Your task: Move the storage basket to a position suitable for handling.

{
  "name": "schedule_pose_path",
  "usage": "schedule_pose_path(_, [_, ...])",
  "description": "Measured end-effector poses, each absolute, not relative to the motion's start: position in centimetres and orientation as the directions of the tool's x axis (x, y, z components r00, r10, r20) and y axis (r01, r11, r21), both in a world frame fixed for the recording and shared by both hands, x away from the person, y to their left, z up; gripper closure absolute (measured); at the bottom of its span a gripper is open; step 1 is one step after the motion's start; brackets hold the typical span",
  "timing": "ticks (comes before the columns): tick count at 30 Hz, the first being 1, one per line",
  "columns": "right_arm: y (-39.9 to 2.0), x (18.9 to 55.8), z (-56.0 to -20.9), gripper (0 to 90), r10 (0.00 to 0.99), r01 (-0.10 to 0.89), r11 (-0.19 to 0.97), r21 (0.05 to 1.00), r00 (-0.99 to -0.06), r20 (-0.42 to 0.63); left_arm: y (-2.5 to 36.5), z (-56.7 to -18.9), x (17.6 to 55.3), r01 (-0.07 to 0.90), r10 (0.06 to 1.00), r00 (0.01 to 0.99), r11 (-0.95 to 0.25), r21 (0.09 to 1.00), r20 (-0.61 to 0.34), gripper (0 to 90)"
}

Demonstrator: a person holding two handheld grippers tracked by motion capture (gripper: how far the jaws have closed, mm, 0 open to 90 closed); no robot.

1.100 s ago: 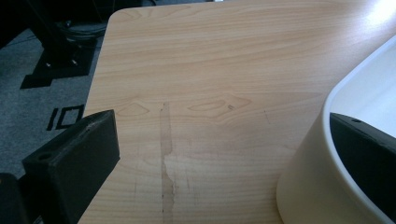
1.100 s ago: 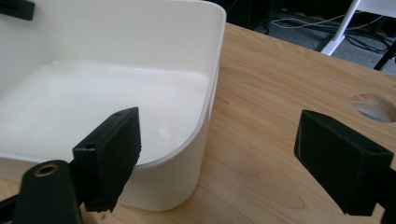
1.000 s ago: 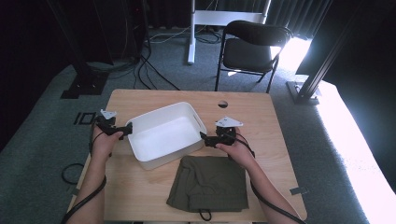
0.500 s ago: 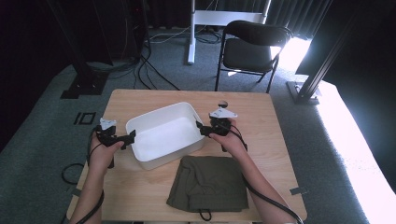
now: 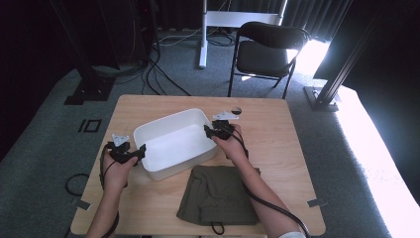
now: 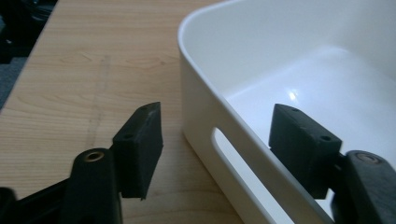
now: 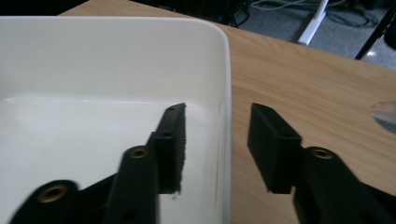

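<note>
A white plastic tub (image 5: 174, 144) stands empty in the middle of the wooden table (image 5: 277, 148). My left gripper (image 5: 142, 150) is at its left end wall, one jaw outside and one inside, just above the handle slot (image 6: 233, 161). My left gripper (image 6: 217, 135) has just been closing; its pads (image 6: 140, 140) still stand clear of the wall. My right gripper (image 5: 207, 130) straddles the tub's right end wall (image 7: 224, 116) the same way. My right gripper (image 7: 217, 140) has also been closing, with small gaps left on both sides of the wall.
A folded olive-green garment (image 5: 218, 196) lies on the table in front of the tub, under my right forearm. A small round hole (image 5: 236, 110) marks the tabletop behind the right gripper. A black folding chair (image 5: 267, 49) stands beyond the table, with cables on the floor.
Both hands have come in to the tub's ends. The right gripper moved away from me and leftwards, the left one nearer and rightwards. Both pairs of jaws are narrower, each now around a wall.
</note>
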State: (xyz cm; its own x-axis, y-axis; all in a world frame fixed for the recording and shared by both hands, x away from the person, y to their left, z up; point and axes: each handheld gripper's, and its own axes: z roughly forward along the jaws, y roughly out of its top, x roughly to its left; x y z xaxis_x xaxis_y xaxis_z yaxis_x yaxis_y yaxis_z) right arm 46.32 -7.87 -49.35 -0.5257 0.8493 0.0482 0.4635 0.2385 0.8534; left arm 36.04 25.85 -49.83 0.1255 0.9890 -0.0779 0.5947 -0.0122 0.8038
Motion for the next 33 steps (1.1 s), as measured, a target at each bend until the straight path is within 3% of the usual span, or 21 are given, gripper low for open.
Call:
schedule_pose_path(5, [-7.5, 46.1, -49.2, 76.7, 0.874, 0.486, 0.230, 0.843, -0.484, 0.040, 25.4, -50.1, 36.1, 0.586, 0.986, 0.129, 0.010, 0.810, -0.105, 42.0])
schedule_pose_path(8, [-7.4, 45.9, -49.0, 83.8, 0.891, 0.495, 0.222, 0.840, -0.453, 0.031, 25.0, -49.9, 36.0, 0.612, 0.983, 0.121, 0.037, 0.790, -0.139, 57.3])
schedule_pose_path(10, [-7.4, 45.9, -49.0, 85.6, 0.895, 0.512, 0.213, 0.832, -0.444, 0.044, 24.7, -49.7, 36.0, 0.613, 0.989, 0.099, 0.027, 0.790, -0.111, 60.7])
schedule_pose_path(15, [-7.2, 45.9, -48.9, 86.7, 0.898, 0.528, 0.226, 0.818, -0.439, 0.036, 24.1, -49.3, 36.2, 0.621, 0.997, 0.064, -0.002, 0.784, -0.047, 66.7])
schedule_pose_path(33, [-8.0, 46.1, -48.7, 87.1, 0.907, 0.559, 0.197, 0.806, -0.416, 0.067, 23.7, -49.4, 38.0, 0.615, 0.997, 0.053, 0.014, 0.788, -0.060, 71.4])
